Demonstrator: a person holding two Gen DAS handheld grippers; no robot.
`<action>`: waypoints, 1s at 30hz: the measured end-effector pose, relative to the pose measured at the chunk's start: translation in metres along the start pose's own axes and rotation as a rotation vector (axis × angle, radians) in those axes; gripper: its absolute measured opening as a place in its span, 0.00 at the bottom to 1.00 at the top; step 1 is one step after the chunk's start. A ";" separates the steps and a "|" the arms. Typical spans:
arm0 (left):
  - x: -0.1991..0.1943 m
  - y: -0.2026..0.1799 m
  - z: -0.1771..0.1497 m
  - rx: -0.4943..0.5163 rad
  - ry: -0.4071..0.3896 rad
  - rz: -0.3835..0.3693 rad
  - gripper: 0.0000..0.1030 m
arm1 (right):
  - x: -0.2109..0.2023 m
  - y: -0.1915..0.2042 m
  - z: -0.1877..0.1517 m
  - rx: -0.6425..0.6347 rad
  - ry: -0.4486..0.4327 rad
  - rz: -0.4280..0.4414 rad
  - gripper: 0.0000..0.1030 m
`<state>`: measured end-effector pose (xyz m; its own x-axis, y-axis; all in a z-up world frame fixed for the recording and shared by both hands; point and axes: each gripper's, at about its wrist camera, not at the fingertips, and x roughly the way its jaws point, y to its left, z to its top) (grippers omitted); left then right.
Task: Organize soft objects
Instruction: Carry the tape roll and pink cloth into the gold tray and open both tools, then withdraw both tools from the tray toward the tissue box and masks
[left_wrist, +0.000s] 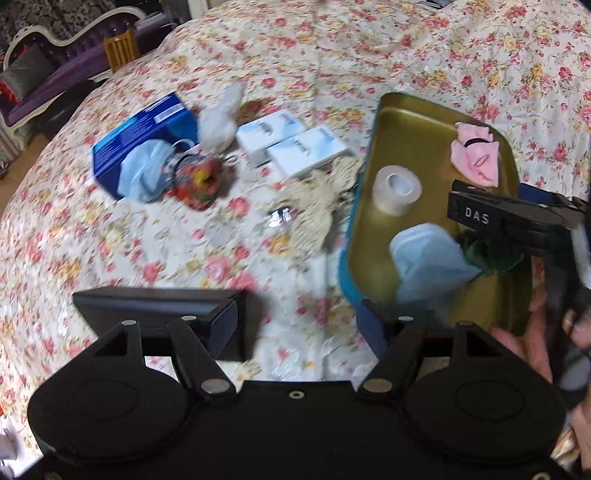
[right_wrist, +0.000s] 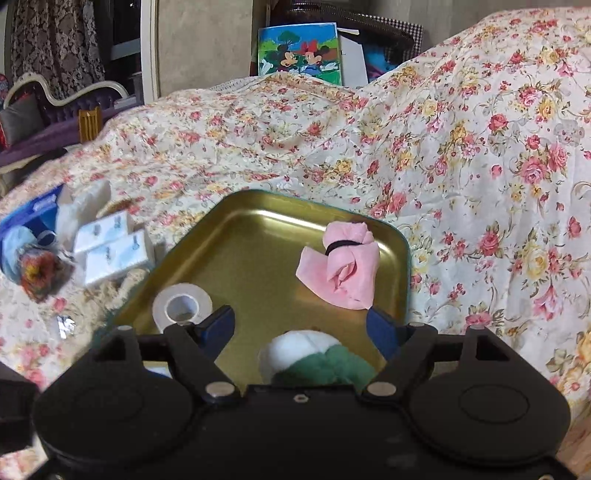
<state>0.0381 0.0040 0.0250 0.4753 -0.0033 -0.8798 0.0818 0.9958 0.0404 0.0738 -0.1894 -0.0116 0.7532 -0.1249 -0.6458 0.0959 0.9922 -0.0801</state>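
Left wrist view: the left gripper (left_wrist: 299, 325) hangs with fingers wide apart over the floral bed (left_wrist: 258, 55). The gold tray (left_wrist: 402, 122) runs lengthwise away from the camera, holding a tape roll (left_wrist: 397, 189), pink cloth (left_wrist: 476, 155) and blue mask (left_wrist: 428, 258). The right gripper (left_wrist: 517, 221) hovers above a blurred green thing, perhaps plush.

Right wrist view: its fingers (right_wrist: 218, 325) stand apart around a white-green plush (right_wrist: 314, 356) in the tray (right_wrist: 258, 221). The mask is not visible here.

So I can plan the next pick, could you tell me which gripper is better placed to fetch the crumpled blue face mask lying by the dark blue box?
Probably the left gripper: it is open, empty and faces the crumpled blue face mask. The right gripper hangs open over the gold metal tray, above a green-and-white plush.
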 end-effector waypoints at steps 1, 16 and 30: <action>-0.001 0.003 -0.002 -0.002 -0.001 0.004 0.66 | 0.003 0.002 -0.002 -0.009 0.001 -0.015 0.75; -0.001 0.023 -0.012 -0.031 -0.001 0.013 0.66 | 0.004 -0.013 -0.028 -0.117 0.090 0.017 0.75; 0.002 0.032 0.013 -0.057 -0.033 -0.014 0.68 | -0.047 -0.001 -0.004 -0.097 -0.015 0.074 0.84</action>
<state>0.0535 0.0343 0.0306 0.5029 -0.0192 -0.8642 0.0389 0.9992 0.0004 0.0358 -0.1849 0.0158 0.7657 -0.0508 -0.6412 -0.0231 0.9941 -0.1063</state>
